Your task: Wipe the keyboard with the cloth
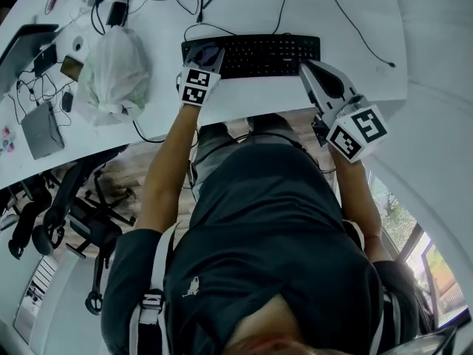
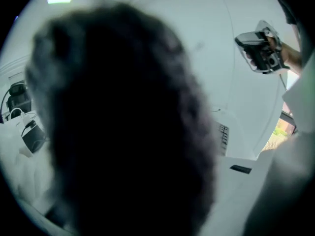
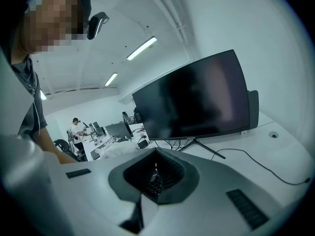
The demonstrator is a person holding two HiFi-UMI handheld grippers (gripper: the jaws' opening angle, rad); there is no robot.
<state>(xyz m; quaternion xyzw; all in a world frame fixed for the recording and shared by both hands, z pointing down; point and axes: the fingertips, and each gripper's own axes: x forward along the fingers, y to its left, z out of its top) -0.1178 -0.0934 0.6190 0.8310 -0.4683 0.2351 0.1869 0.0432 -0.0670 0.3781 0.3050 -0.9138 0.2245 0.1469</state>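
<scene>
no legible text, no readable labels

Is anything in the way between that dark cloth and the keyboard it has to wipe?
Nothing visible. The dark fuzzy cloth, in the left gripper, lies on the black keyboard's left end; the remaining keys are bare up to the right gripper.

Dark, blurred cloth (image 2: pixel 123 127) across most of the frame, fuzzy along its edge, covering the jaws completely. Up right, small and soft-focused, the right gripper (image 2: pixel 248 41) in a hand (image 2: pixel 283 53). Just right of the cloth, a narrow strip of keyboard (image 2: pixel 224 137) keys on the white desk (image 2: pixel 236 117). Far left, a dark chair (image 2: pixel 15 95) and a white bag (image 2: pixel 22 132). Top left, 1 lit ceiling lamp (image 2: pixel 60 0). At the right edge, a sliver of window (image 2: pixel 284 127).
</scene>
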